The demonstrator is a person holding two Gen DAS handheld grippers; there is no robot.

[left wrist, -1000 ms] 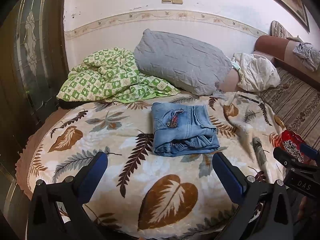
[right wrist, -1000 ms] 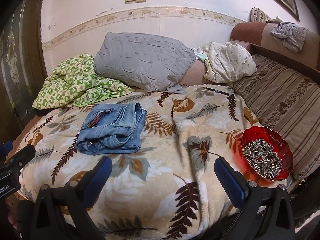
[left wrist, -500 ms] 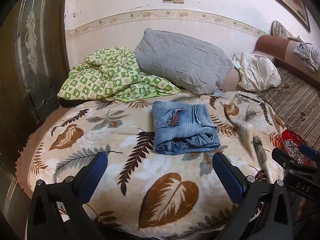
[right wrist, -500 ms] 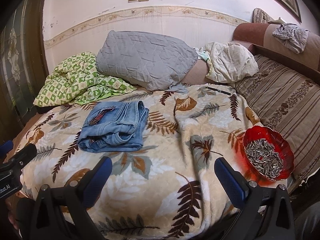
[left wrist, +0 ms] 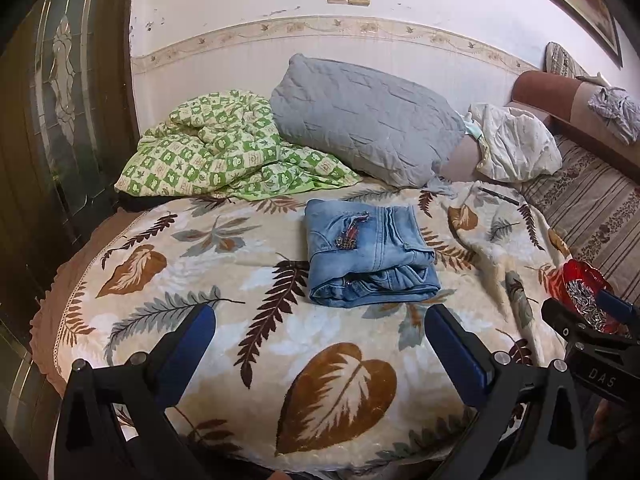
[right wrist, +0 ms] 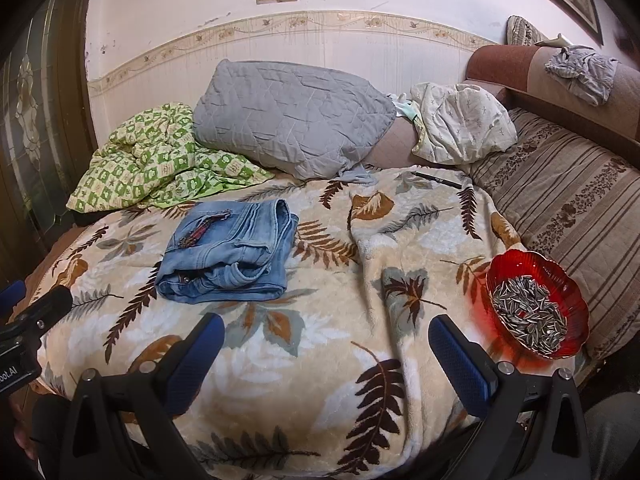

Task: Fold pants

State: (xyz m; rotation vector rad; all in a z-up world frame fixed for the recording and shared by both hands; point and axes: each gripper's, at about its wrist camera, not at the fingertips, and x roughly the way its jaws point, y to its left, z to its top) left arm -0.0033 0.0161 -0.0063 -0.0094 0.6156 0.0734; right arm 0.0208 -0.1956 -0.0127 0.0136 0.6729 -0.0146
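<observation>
The blue jeans (left wrist: 368,254) lie folded into a thick, compact bundle on the leaf-patterned blanket (left wrist: 336,384), and everything else is easiest placed from them. Just behind them a grey quilted pillow (left wrist: 364,118) leans against the wall, with a crumpled green checked quilt (left wrist: 224,152) off to the jeans' left. A red bowl of sunflower seeds (right wrist: 536,308) sits well to the right of the jeans, at the blanket's edge beside a striped cushion (right wrist: 568,200). A black pen (right wrist: 438,179) lies beyond the jeans to the right. The left gripper (left wrist: 318,344) hangs over the blanket short of the jeans, fingers spread wide and empty; the right gripper (right wrist: 326,354) hangs likewise, spread apart, touching nothing.
</observation>
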